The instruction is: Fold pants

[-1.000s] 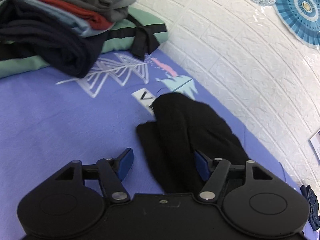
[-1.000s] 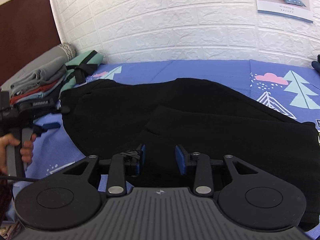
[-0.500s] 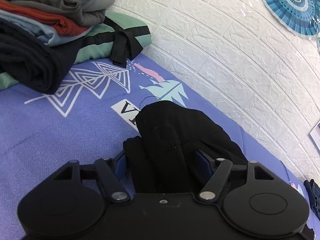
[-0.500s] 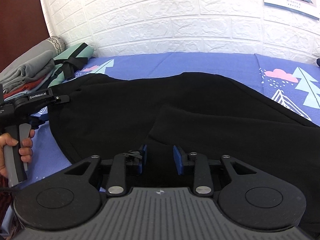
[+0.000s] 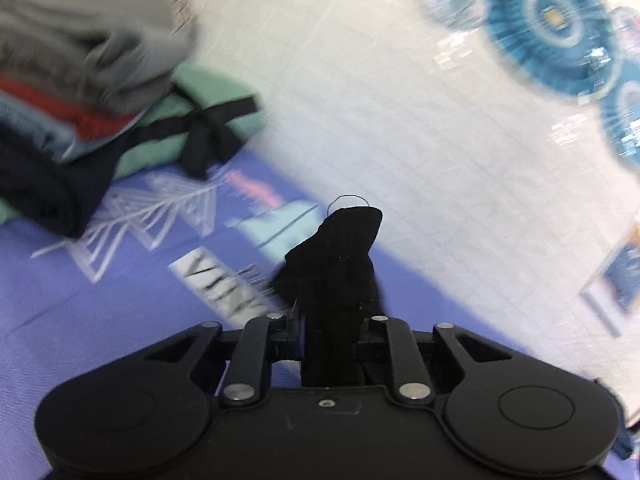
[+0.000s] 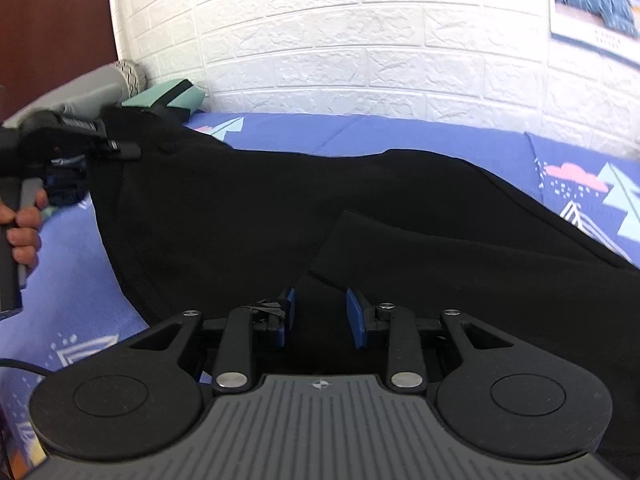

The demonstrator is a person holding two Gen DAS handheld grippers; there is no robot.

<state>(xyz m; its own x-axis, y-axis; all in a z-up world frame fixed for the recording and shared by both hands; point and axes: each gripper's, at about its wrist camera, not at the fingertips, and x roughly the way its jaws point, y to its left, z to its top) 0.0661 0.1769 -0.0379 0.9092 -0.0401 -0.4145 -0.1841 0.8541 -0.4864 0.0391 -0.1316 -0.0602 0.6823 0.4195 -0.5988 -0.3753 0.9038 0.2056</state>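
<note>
Left wrist view: left gripper (image 5: 331,338) pinching a bunched end of the black pants (image 5: 340,264), lifted off the blue bedsheet (image 5: 80,304) | right gripper (image 6: 318,318) fingers spread, low over the pants spread across the sheet | stack of folded clothes (image 5: 80,92) at the sheet's far corner, by the white brick wall (image 6: 360,40).

Your pants (image 6: 280,220) lie across the bed sheet (image 6: 72,280) before the wall (image 6: 360,40). The stack of folded clothes (image 5: 80,92) sits at their left end, where your left gripper (image 5: 330,344) pinches them.
</note>
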